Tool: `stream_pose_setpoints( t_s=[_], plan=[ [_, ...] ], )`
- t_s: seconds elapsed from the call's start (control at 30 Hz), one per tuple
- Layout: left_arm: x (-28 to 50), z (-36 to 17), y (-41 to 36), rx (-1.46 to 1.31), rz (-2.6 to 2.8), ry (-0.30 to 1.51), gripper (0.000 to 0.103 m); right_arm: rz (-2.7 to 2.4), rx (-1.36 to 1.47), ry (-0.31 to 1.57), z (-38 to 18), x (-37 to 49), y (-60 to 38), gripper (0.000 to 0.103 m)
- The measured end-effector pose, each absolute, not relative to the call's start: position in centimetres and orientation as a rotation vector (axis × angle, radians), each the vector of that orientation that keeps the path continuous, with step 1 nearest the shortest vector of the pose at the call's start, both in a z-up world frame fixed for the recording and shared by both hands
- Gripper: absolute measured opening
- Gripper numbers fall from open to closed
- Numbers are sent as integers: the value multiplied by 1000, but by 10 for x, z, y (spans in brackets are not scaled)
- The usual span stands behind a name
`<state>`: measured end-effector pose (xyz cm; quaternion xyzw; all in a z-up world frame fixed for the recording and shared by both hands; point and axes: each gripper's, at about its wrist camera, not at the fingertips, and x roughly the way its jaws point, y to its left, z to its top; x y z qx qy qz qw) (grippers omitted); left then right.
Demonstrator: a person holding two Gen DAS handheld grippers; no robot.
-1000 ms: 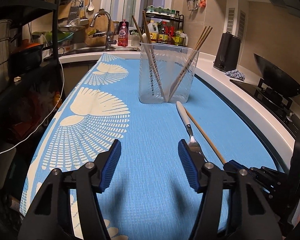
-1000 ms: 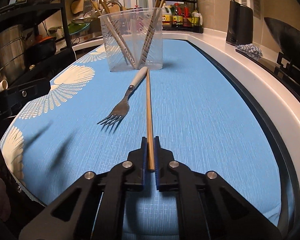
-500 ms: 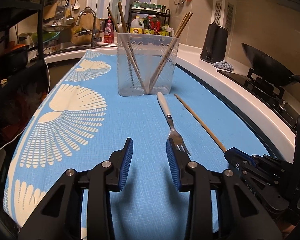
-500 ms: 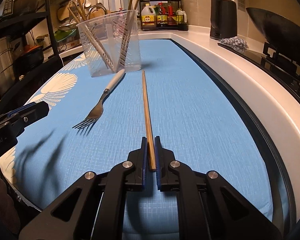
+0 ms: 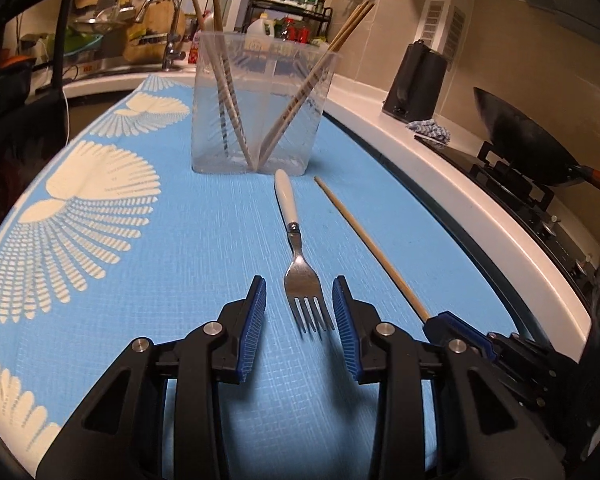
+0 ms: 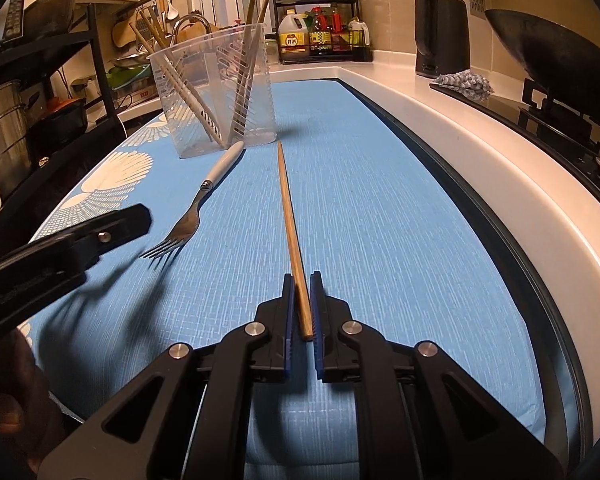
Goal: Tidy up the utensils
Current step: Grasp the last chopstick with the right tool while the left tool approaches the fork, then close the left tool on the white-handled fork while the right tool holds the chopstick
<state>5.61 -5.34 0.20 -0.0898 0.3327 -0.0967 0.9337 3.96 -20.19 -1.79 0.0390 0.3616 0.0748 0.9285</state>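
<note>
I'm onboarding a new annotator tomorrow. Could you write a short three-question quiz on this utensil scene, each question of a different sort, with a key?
1. True or false: the left gripper is shut on the fork.
2. Multiple choice: the loose chopstick lies
A) inside the clear holder
B) on the blue mat, its near end between the right gripper fingers
C) across the fork
3. Fill in: the fork's white handle points toward the ____.

Key
1. False: its fingers are apart, either side of the tines.
2. B
3. Clear holder
</note>
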Motion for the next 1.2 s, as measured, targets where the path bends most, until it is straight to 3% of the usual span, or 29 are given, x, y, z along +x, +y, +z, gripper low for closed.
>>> stream_pose_setpoints(
  t_s=[0.3,0.43,0.83,1.2],
  plan=[
    [67,-11,-74,-135,-136,748,35,164,82,742,-18,38,-203,10],
    [65,-10,-74,-98,-125,744,22,166,81,746,-17,37,-203,10],
    [24,-8,-10,-122,-80,713,22,186,89,747,-17,36,-196,10],
    [10,-20,-10,-71,-84,607,22,199,91,718,-20,33,-195,10]
  ],
)
